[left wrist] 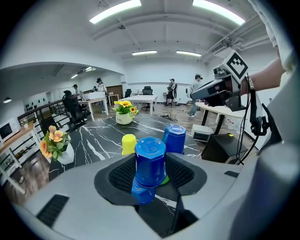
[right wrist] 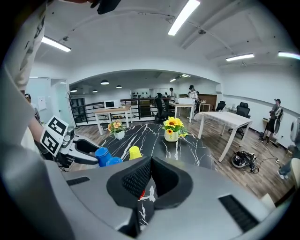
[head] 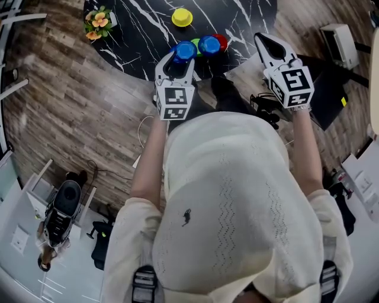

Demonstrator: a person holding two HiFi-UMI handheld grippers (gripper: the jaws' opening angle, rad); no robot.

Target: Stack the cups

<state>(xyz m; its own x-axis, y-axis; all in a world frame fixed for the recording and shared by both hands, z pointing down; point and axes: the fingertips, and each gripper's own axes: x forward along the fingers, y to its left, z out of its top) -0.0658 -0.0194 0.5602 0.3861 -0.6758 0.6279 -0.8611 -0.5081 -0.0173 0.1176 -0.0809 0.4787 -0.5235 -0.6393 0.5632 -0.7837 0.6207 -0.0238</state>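
Note:
On the black marble table (head: 142,29), my left gripper (head: 176,60) is shut on an upturned blue cup (head: 185,51), which stands upright between the pads in the left gripper view (left wrist: 150,159). A lower blue part (left wrist: 142,192) shows beneath it; I cannot tell whether that is another cup. A green cup (left wrist: 165,179) peeks out beside it. A second blue cup (head: 209,44) and a red cup (head: 222,40) stand just to the right, and a yellow cup (head: 182,17) farther back. My right gripper (head: 265,40) hovers shut and empty off the table's right edge.
A pot of orange flowers (head: 98,22) stands at the table's left rim, and a sunflower pot (left wrist: 124,113) at its far side. On the wooden floor to the right lie a black case (head: 328,94) and cables (head: 260,103). People and white tables fill the background.

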